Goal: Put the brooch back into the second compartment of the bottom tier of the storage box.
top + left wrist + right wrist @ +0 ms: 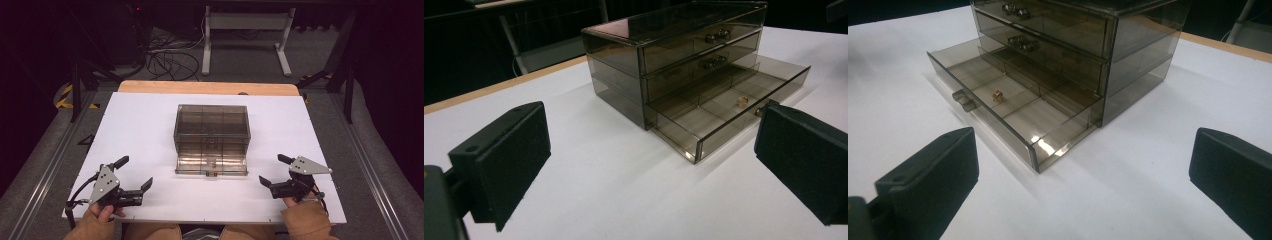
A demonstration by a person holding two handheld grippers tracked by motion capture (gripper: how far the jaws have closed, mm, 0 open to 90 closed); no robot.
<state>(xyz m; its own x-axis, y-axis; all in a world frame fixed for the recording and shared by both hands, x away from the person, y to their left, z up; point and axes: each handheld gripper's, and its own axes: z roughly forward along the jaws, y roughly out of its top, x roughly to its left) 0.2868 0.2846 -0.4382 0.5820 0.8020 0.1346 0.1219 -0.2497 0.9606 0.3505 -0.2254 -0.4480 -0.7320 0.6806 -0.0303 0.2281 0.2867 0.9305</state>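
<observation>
A smoky clear three-drawer box (211, 120) stands at the middle of the white board (140, 125). Its bottom drawer (211, 165) is pulled out toward me, and a small gold object (212, 162) lies in one compartment; the upper two drawers are pushed in. My left gripper (135, 172) rests open near the front left, apart from the box. Mirroring it at the front right is my right gripper (274, 169), open with nothing held. The left gripper view has the open drawer (729, 107) and gold object (742, 100) ahead. In the right gripper view the drawer (1013, 105), its knob (964, 100) and the gold object (997, 95) lie ahead.
The board's wooden back edge (210, 87) lies behind the box. Beyond the table, a white desk frame (245, 30) and loose cables (170, 60) sit on the floor. Bare white board surrounds the box on both sides.
</observation>
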